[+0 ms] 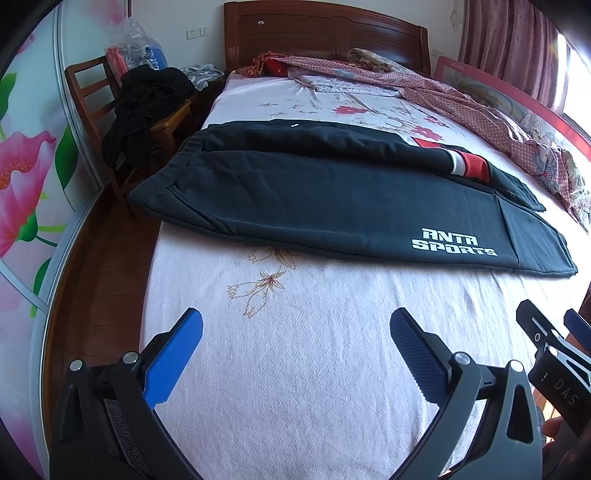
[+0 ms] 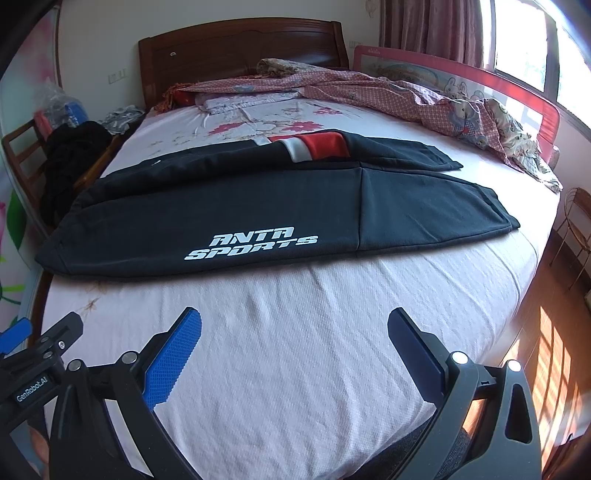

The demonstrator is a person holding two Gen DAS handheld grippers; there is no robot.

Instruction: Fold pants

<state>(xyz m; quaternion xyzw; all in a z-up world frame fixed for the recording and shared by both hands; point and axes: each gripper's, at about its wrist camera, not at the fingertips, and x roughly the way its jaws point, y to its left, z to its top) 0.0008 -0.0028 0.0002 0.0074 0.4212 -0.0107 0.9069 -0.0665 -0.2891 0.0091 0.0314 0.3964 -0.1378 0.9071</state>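
Observation:
Black track pants (image 1: pixel 332 199) with white "ANTA SPORTS" lettering and a red and white band lie flat across the bed, waistband to the left, leg ends to the right; they also show in the right wrist view (image 2: pixel 258 206). The two legs lie side by side, the far one partly overlapping. My left gripper (image 1: pixel 295 325) is open and empty, above the bedsheet in front of the pants. My right gripper (image 2: pixel 295 325) is open and empty, also short of the pants' near edge. Each gripper shows at the edge of the other's view.
The bed (image 1: pixel 295 369) has a pale pink floral sheet and a wooden headboard (image 1: pixel 325 33). A crumpled pink patterned quilt (image 2: pixel 424 99) lies along the far right side by a red guard rail (image 2: pixel 517 88). A wooden chair (image 1: pixel 122 122) with dark clothes stands left of the bed.

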